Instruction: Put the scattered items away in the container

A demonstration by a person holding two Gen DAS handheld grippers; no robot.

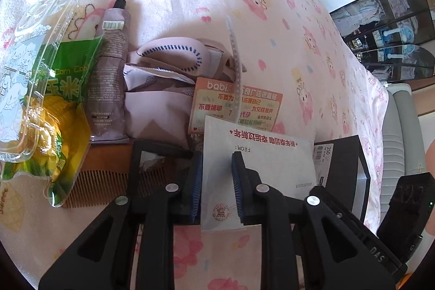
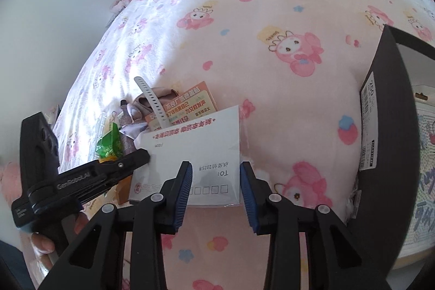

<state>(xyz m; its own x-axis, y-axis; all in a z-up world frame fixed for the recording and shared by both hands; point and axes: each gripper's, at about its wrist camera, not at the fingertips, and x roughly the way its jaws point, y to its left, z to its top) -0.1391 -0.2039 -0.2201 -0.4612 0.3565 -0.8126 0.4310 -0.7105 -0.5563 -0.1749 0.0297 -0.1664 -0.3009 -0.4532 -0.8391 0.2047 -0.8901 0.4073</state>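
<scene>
A bed covered by a pink cartoon-print blanket (image 2: 272,18) holds a scatter of small things. A white envelope (image 1: 258,162) lies on the blanket among them. The left tool (image 1: 217,181) hovers over the envelope with its blue pads spread, pinching nothing. The right tool (image 2: 216,184) is also spread over the envelope's near edge, gripping nothing. Behind the envelope sit an orange sticker card (image 1: 239,105), a white strap (image 1: 235,53), a mauve tube (image 1: 108,67), a corn snack packet (image 1: 62,89) and a wooden comb (image 1: 92,186). A black box (image 2: 386,105), the container, stands at the right.
</scene>
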